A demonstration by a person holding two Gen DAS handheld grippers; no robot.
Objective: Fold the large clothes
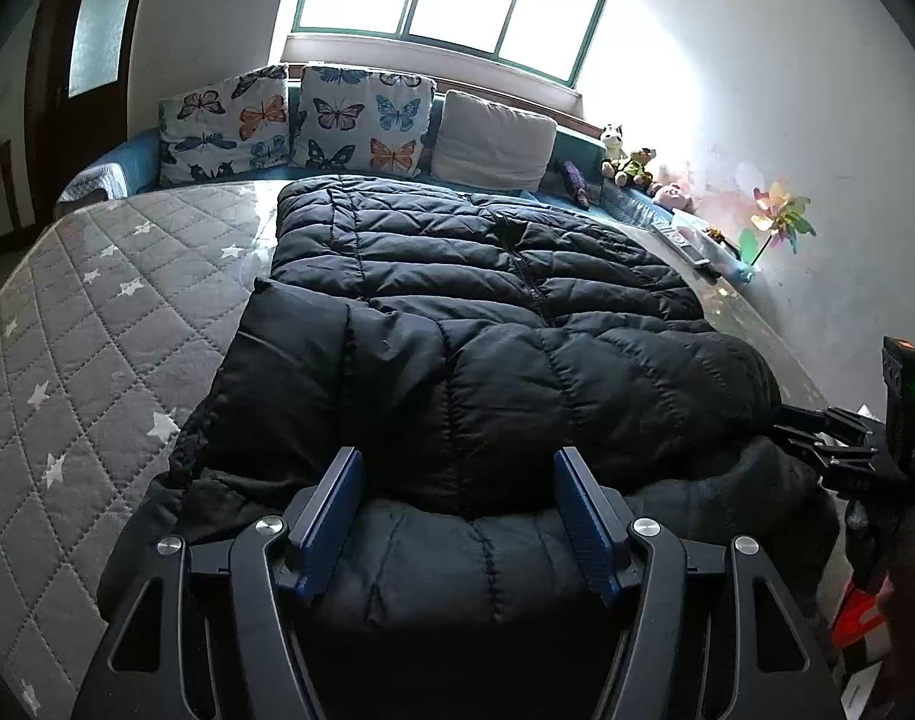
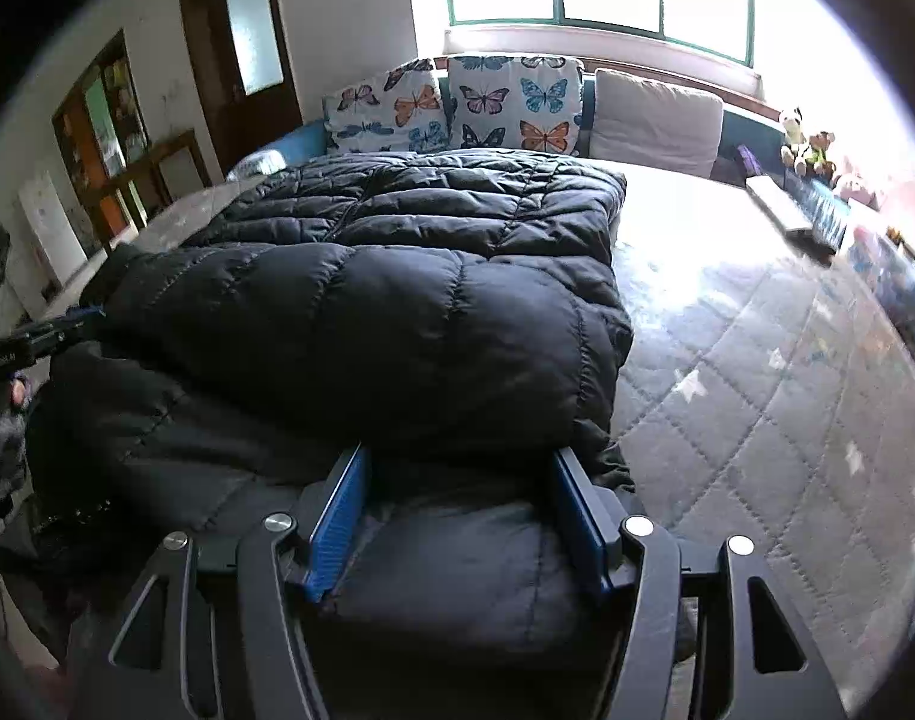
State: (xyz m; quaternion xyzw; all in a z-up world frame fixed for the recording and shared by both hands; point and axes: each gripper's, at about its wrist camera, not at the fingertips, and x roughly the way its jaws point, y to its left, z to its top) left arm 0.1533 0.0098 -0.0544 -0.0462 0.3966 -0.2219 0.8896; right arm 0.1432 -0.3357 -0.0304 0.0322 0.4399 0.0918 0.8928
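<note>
Jacket work first: the black puffer jacket lies lengthwise on the bed, its far hem near the butterfly cushions and its near end bunched at the mattress edge just under both tools. A sleeve or side panel already sits folded across the body, so I judge you are at the step of taking the near end and carrying it over toward the cushions.

Your left hand-held gripper stands about half open, jaws straddling a puffed roll of the near end; the blue pads are beside the fabric, and I cannot see them pressing on it. Your right hand-held gripper is the same: half spread, padding between the jaws, nothing clamped yet.

To do this well, push each tool deep enough to catch all layers, not just the slippery outer shell, then close both together. Keep the two grips level and evenly apart so the fold line stays square. Lift just clear of the bed, since down filling tends to slide and balloon, and lay the edge flat on the far hem.
</note>
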